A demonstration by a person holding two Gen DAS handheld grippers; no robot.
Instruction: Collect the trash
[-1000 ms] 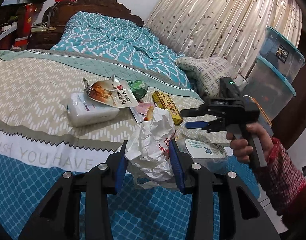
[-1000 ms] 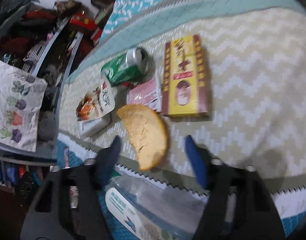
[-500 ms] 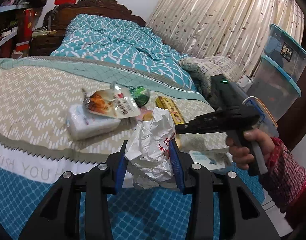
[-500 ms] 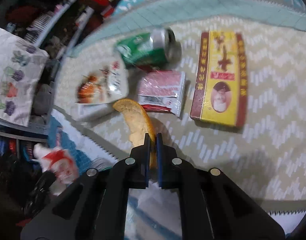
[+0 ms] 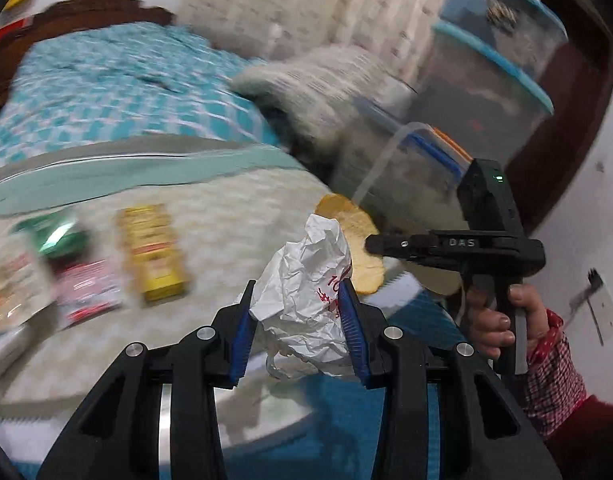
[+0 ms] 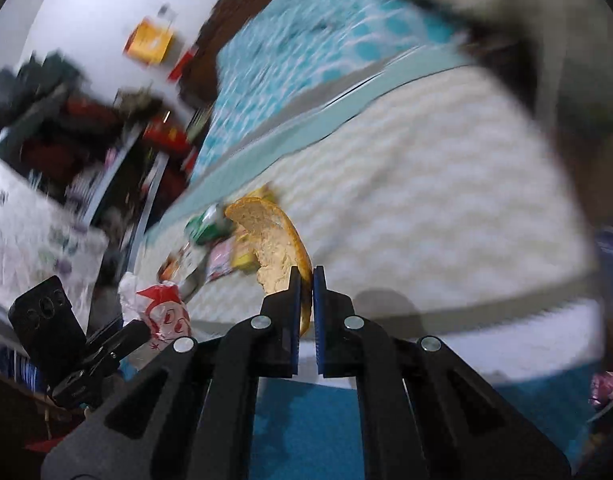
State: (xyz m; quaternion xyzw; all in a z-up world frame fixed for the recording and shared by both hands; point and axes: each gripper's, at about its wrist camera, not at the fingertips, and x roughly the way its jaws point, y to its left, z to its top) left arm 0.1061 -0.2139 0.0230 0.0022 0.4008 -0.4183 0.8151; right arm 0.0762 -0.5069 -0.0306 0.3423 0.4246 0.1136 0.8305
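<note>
My left gripper (image 5: 296, 286) is shut on a crumpled white plastic bag (image 5: 306, 292) with red print, held above the bed's near edge. My right gripper (image 6: 305, 270) is shut on a half-round piece of flat bread (image 6: 272, 240), lifted off the bed. In the left wrist view the bread (image 5: 356, 240) hangs just right of the bag, pinched by the right gripper (image 5: 372, 243), which a hand (image 5: 496, 324) in a red checked sleeve holds. On the bed lie a yellow box (image 5: 152, 250), a green can (image 5: 54, 236) and a pink packet (image 5: 88, 288). In the right wrist view the bag (image 6: 156, 308) shows at lower left.
The bed (image 5: 234, 208) has a beige zigzag cover with a teal border and a teal quilt behind. Stacked clear storage bins (image 5: 490, 80) stand at the right beside a curtain. A cluttered shelf (image 6: 86, 128) is along the far side. Both views are motion-blurred.
The right gripper closed on the bread and lifted it off the bed. Both grippers swung right and slightly up, so the litter now lies to the left. The left still grips the bag.
</note>
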